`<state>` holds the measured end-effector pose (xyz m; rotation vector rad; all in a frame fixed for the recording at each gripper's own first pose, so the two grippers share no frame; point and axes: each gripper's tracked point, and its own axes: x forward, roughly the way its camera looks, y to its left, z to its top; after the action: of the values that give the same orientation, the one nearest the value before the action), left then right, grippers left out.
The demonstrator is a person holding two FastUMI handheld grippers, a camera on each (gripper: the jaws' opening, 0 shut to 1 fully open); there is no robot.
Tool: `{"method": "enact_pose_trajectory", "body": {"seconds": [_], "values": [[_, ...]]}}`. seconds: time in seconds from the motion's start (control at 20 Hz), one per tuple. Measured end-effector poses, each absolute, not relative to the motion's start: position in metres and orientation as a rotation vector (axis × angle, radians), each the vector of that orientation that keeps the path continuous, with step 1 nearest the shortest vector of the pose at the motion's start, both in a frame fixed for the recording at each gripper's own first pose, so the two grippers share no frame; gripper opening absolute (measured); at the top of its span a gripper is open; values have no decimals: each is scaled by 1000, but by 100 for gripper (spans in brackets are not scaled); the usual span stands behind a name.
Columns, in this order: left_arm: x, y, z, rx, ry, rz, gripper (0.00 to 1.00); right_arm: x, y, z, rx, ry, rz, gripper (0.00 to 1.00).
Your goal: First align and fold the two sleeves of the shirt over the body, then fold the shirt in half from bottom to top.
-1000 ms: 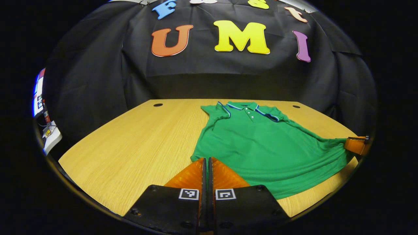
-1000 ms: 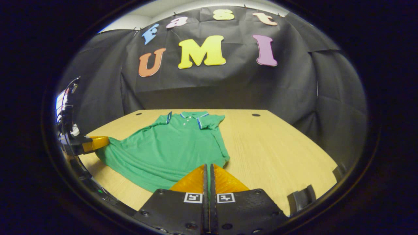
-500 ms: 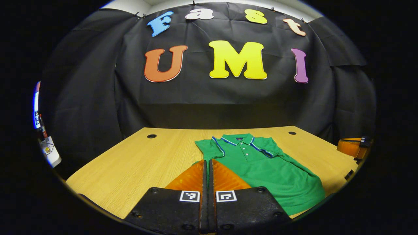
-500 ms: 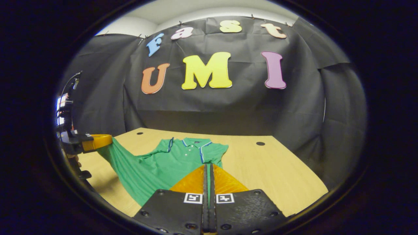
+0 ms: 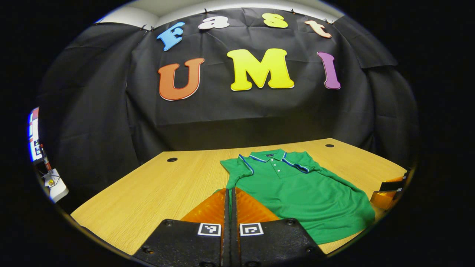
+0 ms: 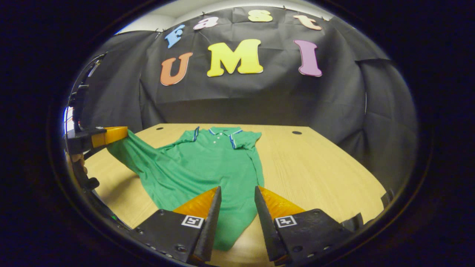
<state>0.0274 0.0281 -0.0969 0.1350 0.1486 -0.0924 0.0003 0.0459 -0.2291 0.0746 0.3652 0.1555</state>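
The left hand-held gripper (image 5: 230, 191) is seen clenched, its two fingers pressed together on a pinch of green fabric at the near left corner of the shirt (image 5: 300, 193), and in the right gripper view that same left hand-held gripper (image 6: 111, 134) is seen raised off the bench (image 5: 148, 200) with the hem corner drawn up in a taut ridge toward it. The right hand-held gripper (image 6: 237, 194) is released, its jaws standing apart with the shirt (image 6: 207, 167) lying slack between and just below them; nothing is pressed by them. The shirt is spread on the bench with the collar (image 6: 222, 130) at the far end from both grippers and the hem at the near end, so its long axis runs straight away from the fingers. Both sleeves appear already laid in over the body, so the step in hand is judged to be the bottom-to-top fold. That fold turns on one relation: the near right hem corner lies directly under the open right hand-held gripper, just below its tips, while the left corner is already lifted. It is judged that the right corner must be grasped level with the left one before both are carried forward toward the collar; otherwise a skewed fold is to be expected.
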Motion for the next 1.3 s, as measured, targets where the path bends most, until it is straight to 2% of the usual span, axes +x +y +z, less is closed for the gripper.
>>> {"method": "enact_pose_trajectory", "body": {"seconds": [0.1,0.15,0.25,0.45,0.5,0.65,0.7,0.8,0.85,1.3], "values": [[22,33,-101,126,155,-86,6,-12,51,-238,95,385,155,57],[20,35,-102,122,158,-84,6,-17,53,-242,106,399,153,80],[19,36,-104,116,160,-87,6,-23,52,-252,115,424,128,96],[19,38,-109,108,168,-93,6,-26,52,-279,181,520,73,96],[19,39,-111,108,170,-91,6,-22,47,-270,180,486,49,93],[19,43,-115,99,178,-89,6,-18,52,-277,209,514,34,28],[20,43,-116,95,180,-88,6,-12,54,-278,182,492,46,33],[21,44,-120,92,187,-86,6,-9,57,-273,139,493,57,4],[23,44,-121,90,188,-85,6,-9,58,-274,88,497,64,1],[41,43,-108,37,175,-92,6,23,39,-221,-14,362,72,0]]}}
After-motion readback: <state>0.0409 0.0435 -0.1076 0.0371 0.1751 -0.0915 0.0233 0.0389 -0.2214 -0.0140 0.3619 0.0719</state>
